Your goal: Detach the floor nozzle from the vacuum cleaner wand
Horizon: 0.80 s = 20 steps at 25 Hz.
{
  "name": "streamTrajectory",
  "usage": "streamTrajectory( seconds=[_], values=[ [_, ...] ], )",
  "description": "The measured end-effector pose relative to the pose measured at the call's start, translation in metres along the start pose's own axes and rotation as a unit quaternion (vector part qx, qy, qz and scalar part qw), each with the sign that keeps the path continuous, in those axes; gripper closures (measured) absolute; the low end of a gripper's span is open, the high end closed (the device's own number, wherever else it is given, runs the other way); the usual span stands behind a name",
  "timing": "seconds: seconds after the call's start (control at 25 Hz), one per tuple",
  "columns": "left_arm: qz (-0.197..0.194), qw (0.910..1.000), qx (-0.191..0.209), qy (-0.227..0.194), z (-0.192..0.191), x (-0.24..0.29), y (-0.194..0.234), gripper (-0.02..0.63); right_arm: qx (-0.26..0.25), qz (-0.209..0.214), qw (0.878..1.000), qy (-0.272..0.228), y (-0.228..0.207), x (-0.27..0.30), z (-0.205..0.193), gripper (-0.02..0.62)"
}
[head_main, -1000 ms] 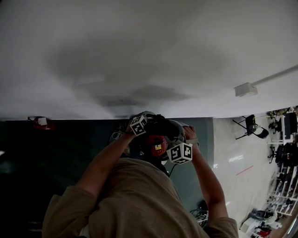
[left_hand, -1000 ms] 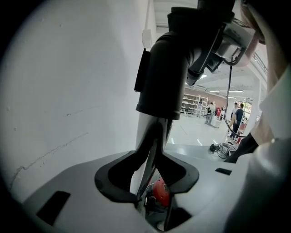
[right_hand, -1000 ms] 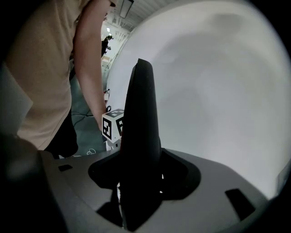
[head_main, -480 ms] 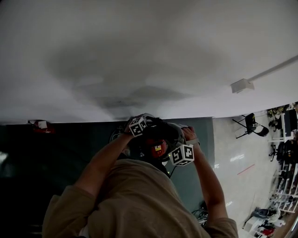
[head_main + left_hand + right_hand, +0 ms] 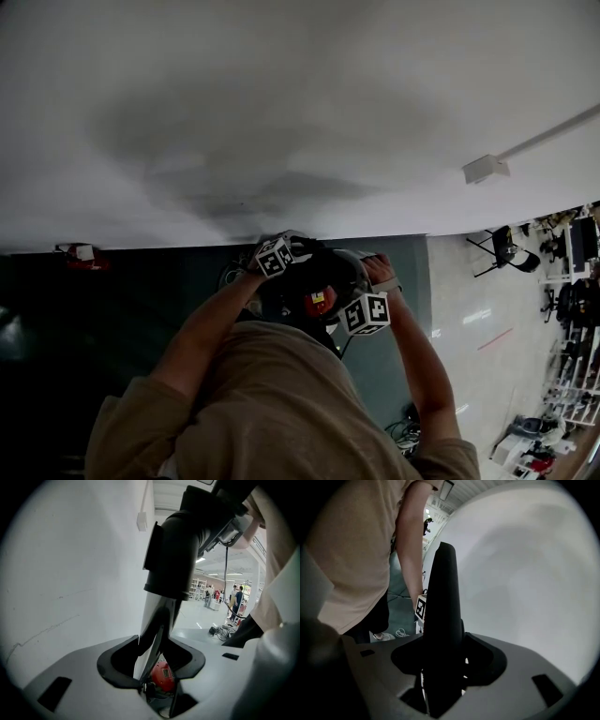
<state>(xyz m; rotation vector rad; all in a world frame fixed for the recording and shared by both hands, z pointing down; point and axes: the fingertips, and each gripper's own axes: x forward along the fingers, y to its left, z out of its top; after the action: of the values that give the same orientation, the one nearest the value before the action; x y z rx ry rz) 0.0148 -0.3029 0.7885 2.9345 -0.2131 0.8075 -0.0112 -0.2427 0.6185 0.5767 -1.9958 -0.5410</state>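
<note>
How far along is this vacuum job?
Done: nothing visibly yet. In hand: left tongs clamp the silver wand under its black collar; right tongs grip a black part. Remaining: pulling the floor nozzle off; it's out of view, so separation is unconfirmed.

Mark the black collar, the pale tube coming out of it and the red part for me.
black collar (image 5: 171, 550): left gripper view, on its broad front face.
pale tube (image 5: 149, 618): left gripper view, on the lit strip just below the collar.
red part (image 5: 162, 674): left gripper view, on its rounded face.
</note>
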Motion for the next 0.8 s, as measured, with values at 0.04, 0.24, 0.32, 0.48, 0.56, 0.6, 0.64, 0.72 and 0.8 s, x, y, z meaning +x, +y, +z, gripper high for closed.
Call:
streamTrajectory(
  seconds=[0.04, 0.24, 0.32, 0.48, 0.56, 0.6, 0.64, 0.72, 0.8],
  values=[
    [0.001, 1.0, 0.001, -0.001, -0.002, -0.001, 0.001, 0.442, 0.018, 0.001, 1.0, -0.009, -0.002, 0.0, -0.002, 0.367],
    [0.008, 1.0, -0.003, 0.001, -0.008, -0.007, 0.004, 0.442, 0.087, -0.002, 0.995, -0.053, -0.005, 0.0, -0.012, 0.367],
    [0.011, 0.9999, 0.0, 0.006, -0.007, -0.007, 0.006, 0.442, 0.086, -0.009, 0.996, -0.034, -0.008, 0.001, -0.012, 0.367],
    [0.012, 0.9999, 0.004, 0.009, 0.002, -0.004, 0.003, 0.443, -0.02, -0.017, 0.999, 0.04, 0.0, 0.006, 0.016, 0.367],
    [0.015, 0.9999, -0.005, 0.006, 0.001, -0.003, 0.003, 0.443, -0.064, -0.017, 0.996, 0.056, 0.007, 0.009, 0.025, 0.367],
    [0.016, 0.9998, -0.011, 0.002, 0.0, -0.003, 0.004, 0.442, -0.057, -0.018, 0.997, 0.051, 0.006, 0.009, 0.024, 0.367],
    [0.015, 0.9997, -0.017, -0.001, -0.002, -0.005, 0.005, 0.442, -0.029, -0.018, 0.999, 0.04, 0.004, 0.008, 0.021, 0.367],
    [0.01, 0.9997, -0.023, -0.007, -0.006, -0.009, 0.006, 0.442, 0.065, -0.017, 0.998, 0.005, -0.005, 0.006, 0.007, 0.367],
    [0.011, 0.9996, -0.026, -0.009, -0.012, -0.012, 0.009, 0.442, 0.178, -0.016, 0.983, -0.033, -0.014, 0.004, -0.008, 0.367]
  ],
)
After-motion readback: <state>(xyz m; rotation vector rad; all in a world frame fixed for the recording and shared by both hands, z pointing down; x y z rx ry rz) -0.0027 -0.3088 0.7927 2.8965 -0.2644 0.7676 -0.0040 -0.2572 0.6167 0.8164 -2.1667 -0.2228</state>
